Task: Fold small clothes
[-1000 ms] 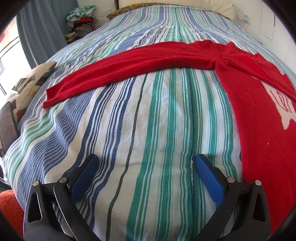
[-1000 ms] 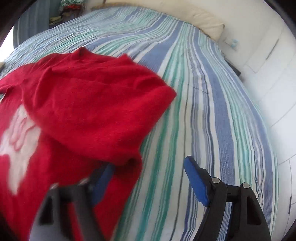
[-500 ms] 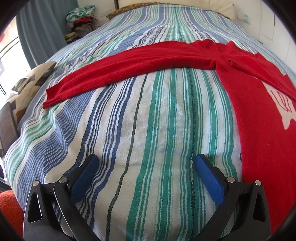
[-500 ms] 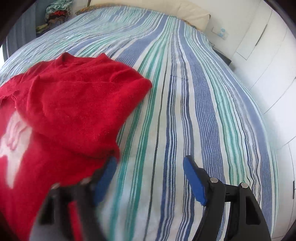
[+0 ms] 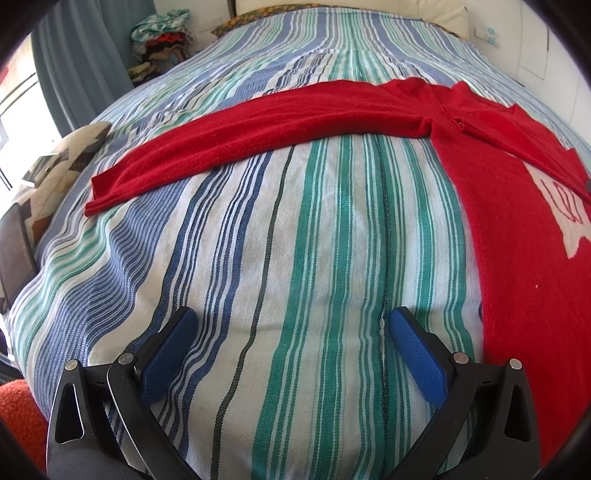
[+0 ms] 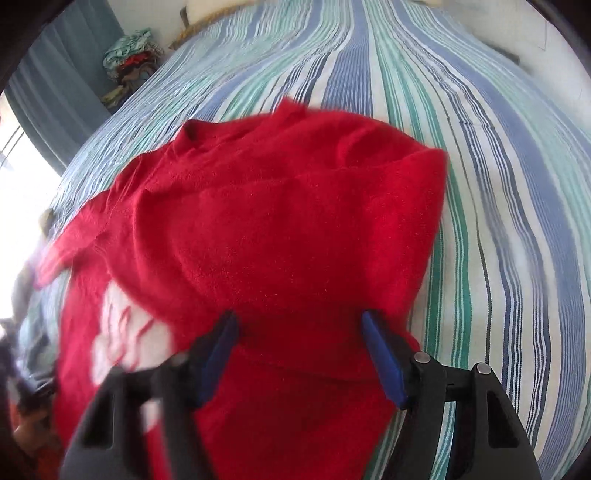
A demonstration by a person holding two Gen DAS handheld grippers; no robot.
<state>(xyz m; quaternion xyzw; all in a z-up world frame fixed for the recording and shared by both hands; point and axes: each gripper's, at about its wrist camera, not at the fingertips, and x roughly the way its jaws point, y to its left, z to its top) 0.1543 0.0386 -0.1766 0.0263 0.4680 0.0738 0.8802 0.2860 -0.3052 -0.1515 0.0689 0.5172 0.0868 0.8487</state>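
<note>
A red sweater with a white motif lies on the striped bedspread. One long sleeve stretches flat to the left. My left gripper is open and empty, low over bare bedspread, left of the sweater's body. In the right wrist view the sweater has its right side folded over the body. My right gripper is open, its blue fingers straddling the folded red cloth without pinching it. The view is motion-blurred.
A patterned cushion lies at the bed's left edge. A pile of clothes sits by the curtain at the far left. Pillows lie at the head of the bed. Bare bedspread lies right of the sweater.
The left gripper has not moved. The right gripper swung left, from over bare bedspread beside the fold to over the folded part of the sweater.
</note>
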